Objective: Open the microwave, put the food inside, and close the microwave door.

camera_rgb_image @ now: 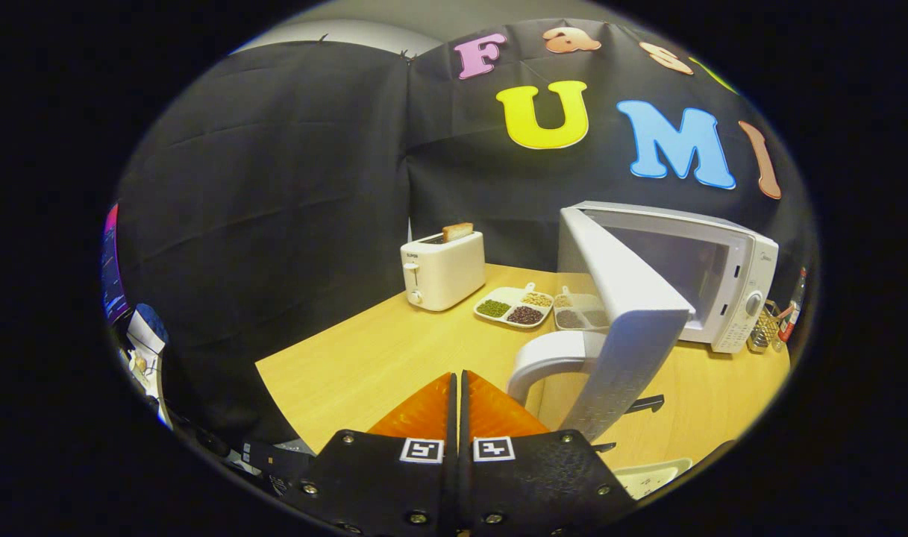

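The white microwave [730, 291] stands on the wooden table [371, 365] to the right, beyond my fingers. Its door [625, 321] is swung wide open toward me, and the curved white handle [547, 362] sits just ahead of and right of my fingertips. The cavity behind the door looks bare as far as it shows. A white divided plate of beans and grains [515, 306] lies between the toaster and the microwave, partly seen through the door's window. My gripper [457, 377] is shut, its fingers pressed together with nothing between them, low over the table's front edge.
A white toaster [442, 270] with a slice of bread [457, 231] sticking up stands at the back of the table. Small bottles and a rack [774, 321] sit right of the microwave. A white dish rim [651, 476] and a small black object [644, 405] lie near the front right.
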The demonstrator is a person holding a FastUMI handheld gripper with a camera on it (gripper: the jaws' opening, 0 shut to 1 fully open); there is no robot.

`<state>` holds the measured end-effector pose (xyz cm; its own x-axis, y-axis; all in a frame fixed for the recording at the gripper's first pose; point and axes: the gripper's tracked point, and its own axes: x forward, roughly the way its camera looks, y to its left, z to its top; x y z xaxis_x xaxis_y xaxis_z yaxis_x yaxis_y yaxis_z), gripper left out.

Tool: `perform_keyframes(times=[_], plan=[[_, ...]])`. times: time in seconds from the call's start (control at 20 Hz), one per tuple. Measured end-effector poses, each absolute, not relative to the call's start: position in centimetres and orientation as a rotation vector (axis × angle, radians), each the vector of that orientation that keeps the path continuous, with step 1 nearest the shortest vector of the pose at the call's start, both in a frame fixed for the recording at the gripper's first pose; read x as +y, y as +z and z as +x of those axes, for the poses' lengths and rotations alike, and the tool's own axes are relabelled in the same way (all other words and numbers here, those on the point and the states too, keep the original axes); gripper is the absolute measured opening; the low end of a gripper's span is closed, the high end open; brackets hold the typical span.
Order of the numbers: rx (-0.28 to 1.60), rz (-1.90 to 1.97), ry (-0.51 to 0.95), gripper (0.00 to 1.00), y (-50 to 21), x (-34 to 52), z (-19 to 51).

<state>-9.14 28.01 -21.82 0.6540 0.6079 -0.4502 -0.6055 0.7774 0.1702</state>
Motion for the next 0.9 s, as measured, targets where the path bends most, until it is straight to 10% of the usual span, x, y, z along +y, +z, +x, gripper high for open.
perform_keyframes(times=[0.9], plan=[[0.515, 0.019, 0.420, 0.01, -23.2, 16.3, 1.9]])
